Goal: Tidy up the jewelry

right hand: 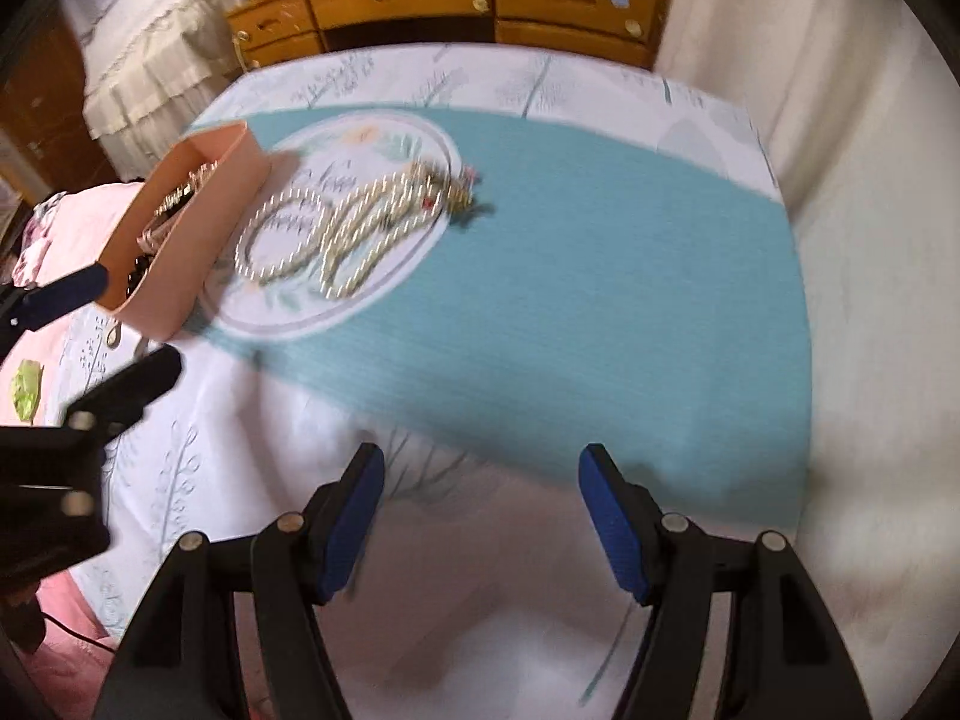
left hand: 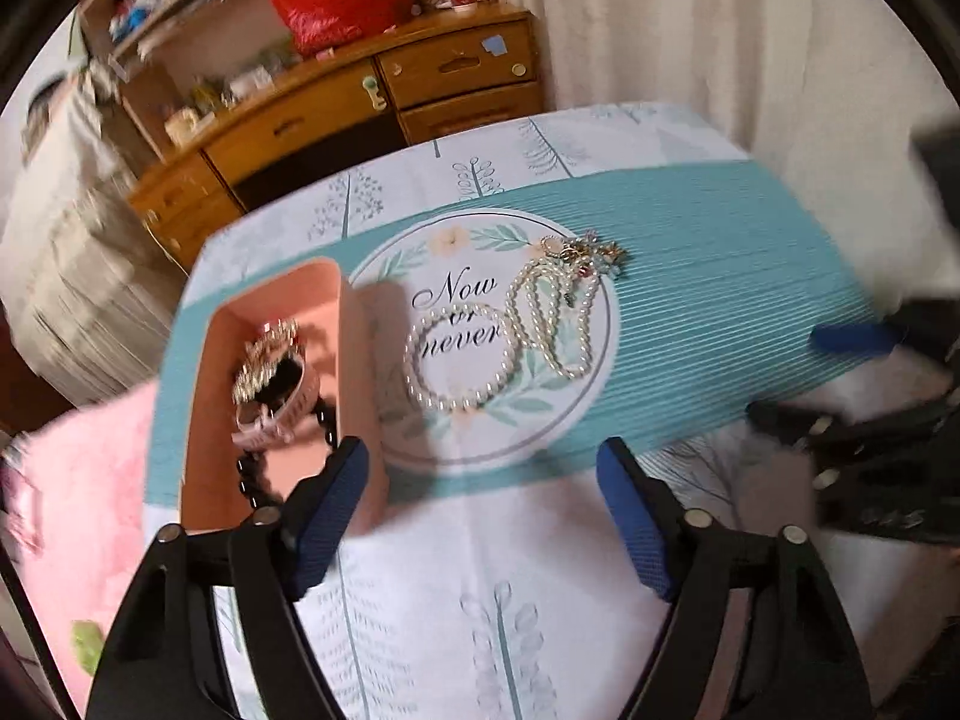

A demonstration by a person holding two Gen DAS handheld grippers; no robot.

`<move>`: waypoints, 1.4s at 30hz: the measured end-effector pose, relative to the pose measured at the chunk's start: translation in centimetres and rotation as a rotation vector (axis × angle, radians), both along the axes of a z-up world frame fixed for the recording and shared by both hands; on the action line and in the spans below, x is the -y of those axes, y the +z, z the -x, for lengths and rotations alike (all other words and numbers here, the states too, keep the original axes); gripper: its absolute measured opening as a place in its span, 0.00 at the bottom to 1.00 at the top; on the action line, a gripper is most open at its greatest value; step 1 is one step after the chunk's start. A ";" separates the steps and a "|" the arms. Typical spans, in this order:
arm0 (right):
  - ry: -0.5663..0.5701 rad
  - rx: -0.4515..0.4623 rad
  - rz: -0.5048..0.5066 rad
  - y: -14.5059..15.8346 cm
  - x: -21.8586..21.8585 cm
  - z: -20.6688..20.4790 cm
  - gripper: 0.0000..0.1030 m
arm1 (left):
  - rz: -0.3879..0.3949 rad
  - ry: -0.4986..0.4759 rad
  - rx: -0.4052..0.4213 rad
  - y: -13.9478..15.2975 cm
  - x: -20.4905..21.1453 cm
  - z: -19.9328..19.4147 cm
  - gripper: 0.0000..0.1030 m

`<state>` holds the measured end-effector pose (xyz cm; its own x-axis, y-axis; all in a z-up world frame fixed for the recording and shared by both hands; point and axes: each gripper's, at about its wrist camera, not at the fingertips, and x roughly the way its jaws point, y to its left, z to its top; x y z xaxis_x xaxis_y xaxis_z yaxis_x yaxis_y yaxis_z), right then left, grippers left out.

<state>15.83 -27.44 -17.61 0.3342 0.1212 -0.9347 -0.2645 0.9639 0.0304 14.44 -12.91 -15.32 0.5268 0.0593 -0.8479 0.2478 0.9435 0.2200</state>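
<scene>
A pink box [left hand: 204, 480] stands on the left of a teal mat [left hand: 720, 276]. It holds a gold bangle [left hand: 264, 354], a pink watch [left hand: 282, 414] and a black bead bracelet [left hand: 327, 426]. A pearl bracelet [left hand: 456, 360], a pearl necklace [left hand: 555, 324] and a small charm cluster [left hand: 594, 255] lie on the mat's round print. My left gripper [left hand: 483, 462] is open and empty, just in front of the box and pearls. My right gripper [right hand: 480, 468] is open and empty over the mat's near edge, well right of the pearls [right hand: 336, 228] and box [right hand: 180, 264].
A white tablecloth [left hand: 480, 600] with a tree print covers the table. A wooden dresser [left hand: 360, 102] stands behind it, and a white curtain [left hand: 720, 30] hangs at the right. Pink fabric [left hand: 90, 480] lies left of the table.
</scene>
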 end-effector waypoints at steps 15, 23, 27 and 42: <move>0.107 0.287 -0.127 -0.9 -1.8 -6.3 0.40 | -0.116 0.050 -0.037 -4.7 0.6 -5.9 0.40; 0.197 0.294 -0.095 -2.2 -3.5 -9.2 0.33 | -0.077 0.034 -0.078 -5.4 0.6 -7.1 0.25; 0.208 0.262 -0.106 -2.8 -3.4 -9.8 0.20 | -0.011 0.014 -0.111 -5.4 0.6 -7.3 0.07; 0.048 0.197 -0.182 -1.0 -2.0 -9.1 0.20 | 0.310 0.171 -0.279 -3.8 -4.2 -8.0 0.05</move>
<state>24.92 -25.39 -18.57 0.4976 0.3017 -0.8133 -0.3281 0.9334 0.1455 22.45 -8.71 -19.12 0.2798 -0.1536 -0.9477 0.0923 0.9868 -0.1327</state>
